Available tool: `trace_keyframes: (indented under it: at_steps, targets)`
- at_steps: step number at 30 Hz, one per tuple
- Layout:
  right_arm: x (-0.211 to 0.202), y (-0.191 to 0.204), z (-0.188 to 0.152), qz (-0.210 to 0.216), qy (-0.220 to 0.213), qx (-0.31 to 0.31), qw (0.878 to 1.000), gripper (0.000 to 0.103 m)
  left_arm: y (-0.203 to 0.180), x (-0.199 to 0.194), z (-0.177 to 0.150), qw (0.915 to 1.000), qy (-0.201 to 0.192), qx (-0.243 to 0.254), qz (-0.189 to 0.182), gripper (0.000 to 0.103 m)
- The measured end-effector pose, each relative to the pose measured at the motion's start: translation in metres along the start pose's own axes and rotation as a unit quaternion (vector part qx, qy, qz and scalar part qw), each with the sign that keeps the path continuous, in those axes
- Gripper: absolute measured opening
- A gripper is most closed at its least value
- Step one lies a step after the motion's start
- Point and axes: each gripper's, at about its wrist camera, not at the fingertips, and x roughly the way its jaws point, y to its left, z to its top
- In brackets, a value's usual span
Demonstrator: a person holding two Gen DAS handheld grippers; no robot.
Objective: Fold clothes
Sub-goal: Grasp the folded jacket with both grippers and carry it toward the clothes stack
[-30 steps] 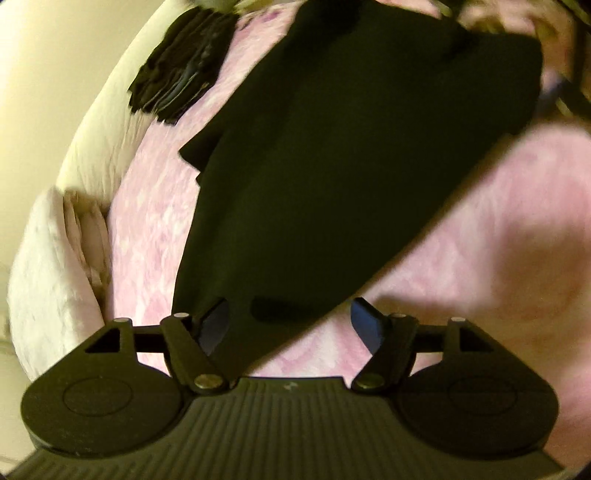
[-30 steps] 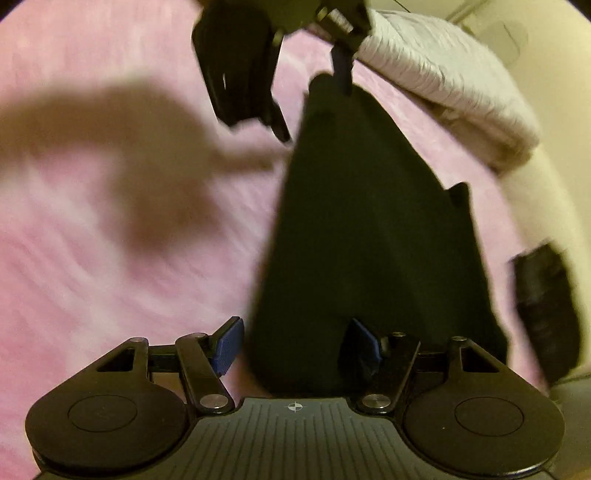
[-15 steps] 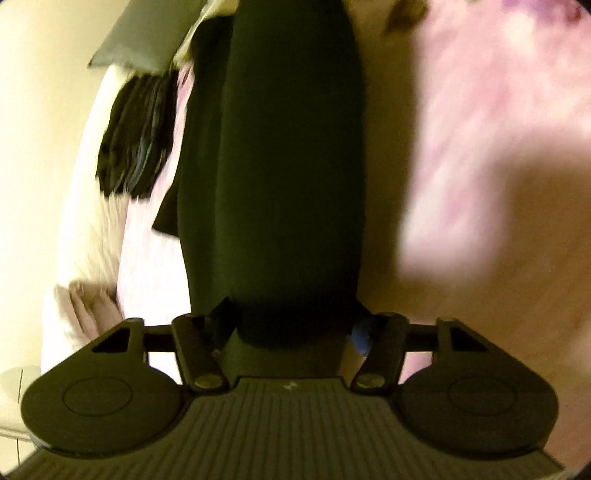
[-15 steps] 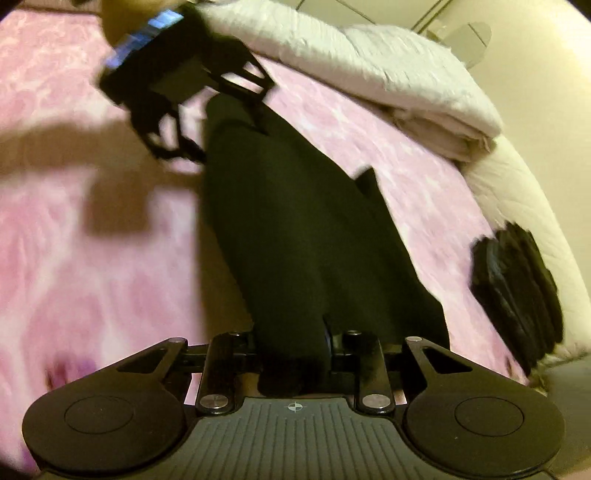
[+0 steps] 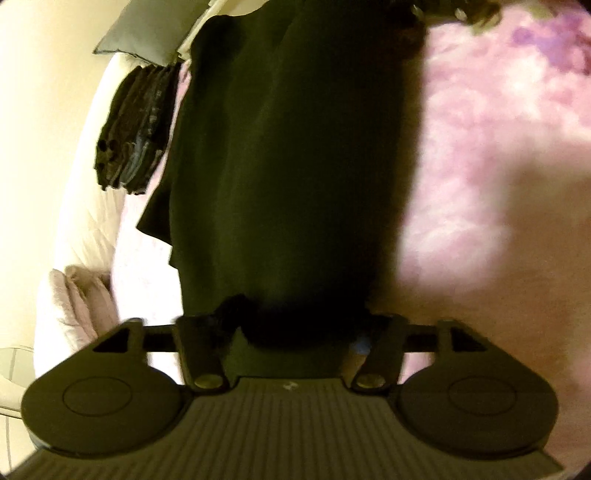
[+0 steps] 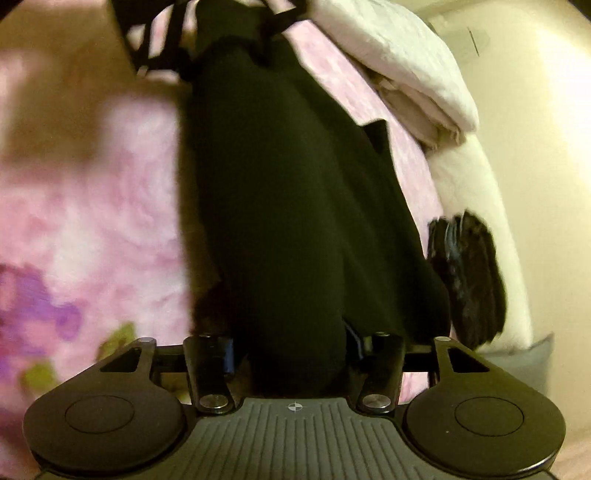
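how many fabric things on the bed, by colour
black: 2, the black garment held between both hand-held grippers, and a dark folded pile
white: 1, folded bedding
grey: 1, pillow
total: 4

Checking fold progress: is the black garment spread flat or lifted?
Lifted: the black garment stretches between the left gripper and right gripper, off the pink blanket.

**A count of what lies on the bed**

One black garment (image 5: 288, 177) stretches between two grippers: the left gripper (image 5: 295, 332) at 6 o'clock in its own view, the right gripper (image 6: 291, 347) likewise in its own. One stack of dark folded clothes (image 5: 133, 125) sits at 10 o'clock. One pink floral bedspread (image 5: 491, 155) covers the bed. One white folded duvet (image 6: 399, 62) lies at 1 o'clock, and one grey pillow (image 5: 144, 29) at 11.
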Motion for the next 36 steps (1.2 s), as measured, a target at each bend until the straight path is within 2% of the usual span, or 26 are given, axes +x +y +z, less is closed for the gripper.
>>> trace_keyframes:
  at_steps: [1,3,5,7,8,10,17,25,30,36]
  targets:
    - [0.007,0.001,-0.001,-0.005,-0.005,-0.009,1.000,0.060,0.001,0.003,0.001,1.0000,-0.001,0.003,0.002,0.084]
    - [0.011,-0.005,-0.007,0.008,-0.020,-0.003,1.000,0.060,0.001,0.007,0.004,0.9999,0.000,0.006,-0.010,0.084]
    - [0.011,-0.015,-0.015,0.028,-0.034,0.004,0.999,0.055,0.008,0.011,0.008,0.9993,0.007,0.000,-0.036,0.073]
    - [0.009,-0.028,-0.017,0.058,-0.042,0.013,0.997,0.044,0.014,0.007,0.012,0.9980,0.018,-0.007,-0.060,0.048]
    - [0.007,-0.037,-0.016,0.073,-0.045,0.021,0.996,0.037,0.016,0.003,0.015,0.9974,0.022,-0.009,-0.068,0.043]
    - [-0.001,-0.058,-0.013,0.095,-0.049,0.036,0.994,0.032,0.024,-0.006,0.020,0.9962,0.030,-0.015,-0.080,0.032]
    - [-0.059,-0.116,-0.001,0.124,-0.051,0.024,0.991,0.029,0.073,-0.056,0.047,0.9918,0.038,-0.035,-0.117,0.029]
    - [-0.140,-0.170,0.010,0.153,-0.049,-0.005,0.987,0.028,0.097,-0.146,0.068,0.9882,0.048,-0.076,-0.124,0.029]
    - [-0.189,-0.177,0.018,0.162,-0.054,-0.009,0.985,0.028,0.097,-0.201,0.069,0.9872,0.058,-0.093,-0.116,0.029]
    - [-0.222,-0.177,0.022,0.174,-0.064,-0.016,0.983,0.028,0.096,-0.234,0.073,0.9849,0.070,-0.111,-0.113,0.029]
